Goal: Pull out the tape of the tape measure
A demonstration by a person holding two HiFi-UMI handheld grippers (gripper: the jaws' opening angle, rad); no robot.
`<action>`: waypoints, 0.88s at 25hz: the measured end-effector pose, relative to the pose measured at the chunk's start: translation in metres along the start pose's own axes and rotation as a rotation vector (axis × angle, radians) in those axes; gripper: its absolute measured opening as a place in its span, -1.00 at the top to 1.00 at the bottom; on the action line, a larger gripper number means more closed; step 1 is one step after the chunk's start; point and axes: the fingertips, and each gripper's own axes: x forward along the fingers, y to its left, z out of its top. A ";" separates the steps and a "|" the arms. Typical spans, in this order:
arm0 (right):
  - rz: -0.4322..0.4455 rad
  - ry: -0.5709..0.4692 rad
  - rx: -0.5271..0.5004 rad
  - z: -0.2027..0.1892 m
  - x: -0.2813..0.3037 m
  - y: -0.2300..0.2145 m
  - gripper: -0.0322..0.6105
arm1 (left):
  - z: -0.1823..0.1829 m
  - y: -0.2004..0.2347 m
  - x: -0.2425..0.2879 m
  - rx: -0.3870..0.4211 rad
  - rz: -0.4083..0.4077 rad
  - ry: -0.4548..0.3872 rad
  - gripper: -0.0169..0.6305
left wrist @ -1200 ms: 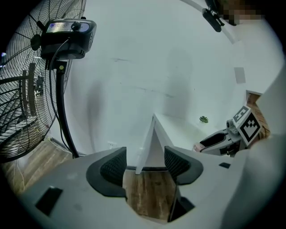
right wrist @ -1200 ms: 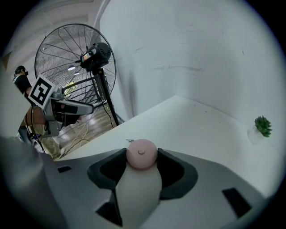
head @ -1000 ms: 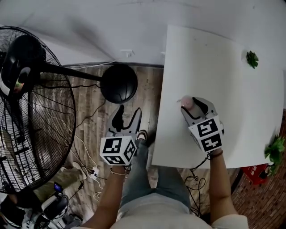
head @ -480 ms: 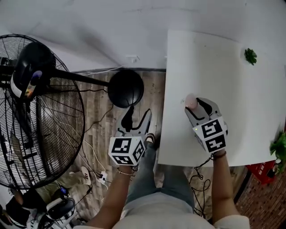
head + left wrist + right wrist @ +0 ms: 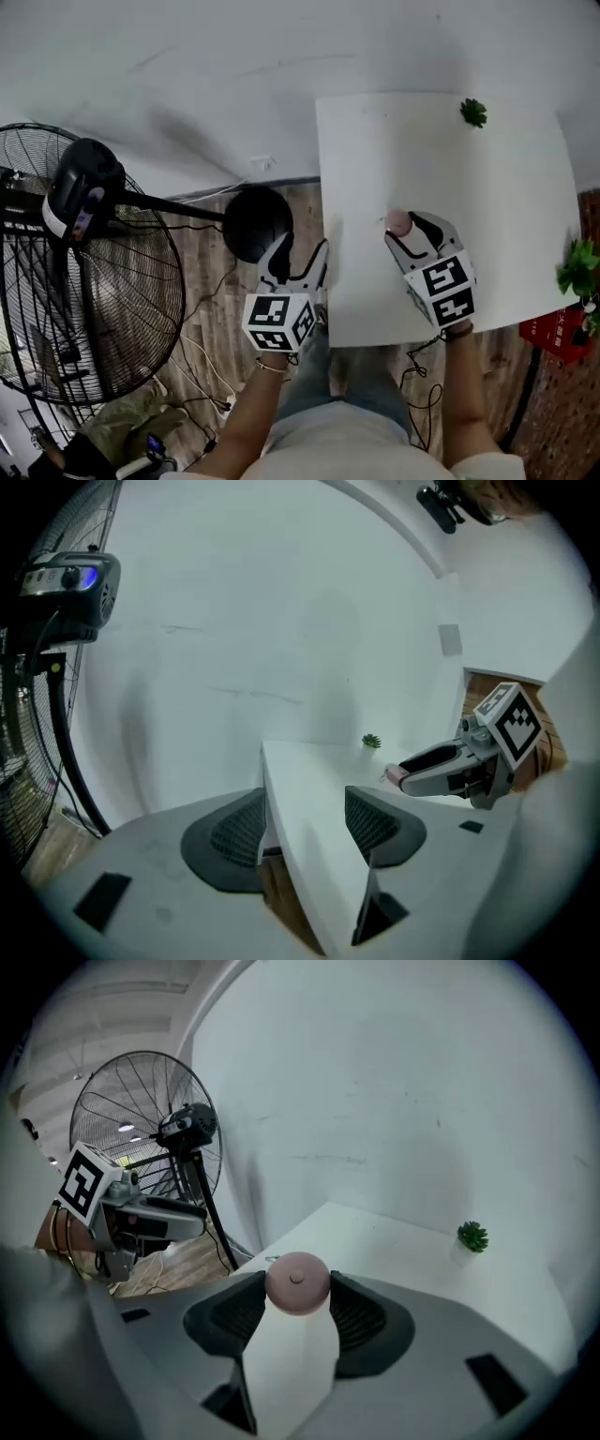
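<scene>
No readable text, only square markers on left claw (image 5: 302, 251), right claw (image 5: 405, 226)

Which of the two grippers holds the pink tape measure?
The right gripper: its jaws are shut on the tape measure. The left gripper is open, with only the table edge between its jaws.

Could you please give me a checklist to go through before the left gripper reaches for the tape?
1. Tape measure clamped in right gripper: ok.
2. Left gripper open: ok.
3. Left gripper empty: ok, only the table edge shows between its jaws.
4. Tape's end facing left gripper: cannot tell.
5. Tape pulled out: not ok, none shows.
</scene>
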 end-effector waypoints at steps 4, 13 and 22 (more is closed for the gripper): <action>-0.055 -0.038 0.030 0.007 -0.033 -0.008 0.23 | 0.024 -0.034 0.005 0.039 -0.084 -0.040 0.12; -0.157 -0.127 0.051 0.028 -0.113 -0.016 0.23 | 0.075 -0.124 -0.004 0.174 -0.346 -0.152 0.12; -0.194 -0.220 0.057 0.049 -0.178 -0.001 0.23 | 0.108 -0.187 -0.037 0.379 -0.505 -0.240 0.12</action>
